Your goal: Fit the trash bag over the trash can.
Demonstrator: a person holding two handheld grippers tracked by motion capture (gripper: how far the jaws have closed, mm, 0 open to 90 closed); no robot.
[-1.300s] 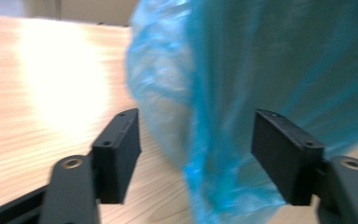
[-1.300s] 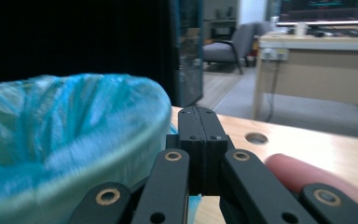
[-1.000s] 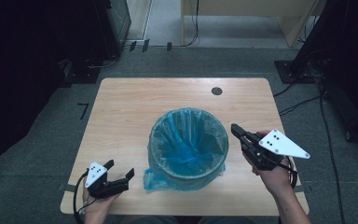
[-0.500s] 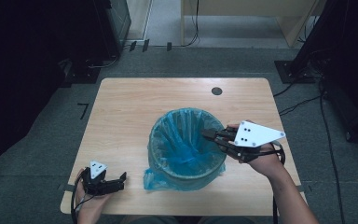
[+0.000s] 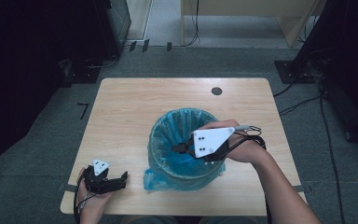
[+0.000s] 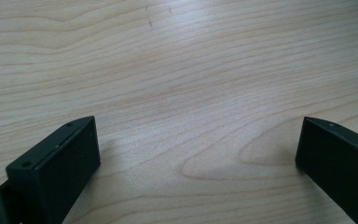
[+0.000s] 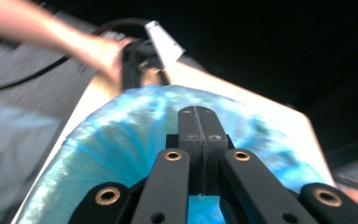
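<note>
A round bin lined with a blue plastic bag [image 5: 154, 140] stands at the middle front of the wooden table [image 5: 130, 112]. My right gripper [image 5: 177, 148] reaches in from the right, its tips over the bin's mouth. Its jaws are shut flat together with nothing between them [image 7: 199, 114], and the blue bag [image 7: 121, 135] spreads below them. My left gripper [image 5: 121, 181] rests near the table's front left corner, apart from the bin. Its jaws have just been opening and stand wide over bare wood [image 6: 198, 126], holding nothing.
A loose flap of the bag [image 5: 153, 179] lies on the table at the bin's front left. A dark cable hole [image 5: 216, 91] sits near the far edge. Dark equipment and cables surround the table on the floor.
My right gripper has moved left, from beside the bin's right side to over its mouth. The left hand has drawn back slightly toward the front edge.
</note>
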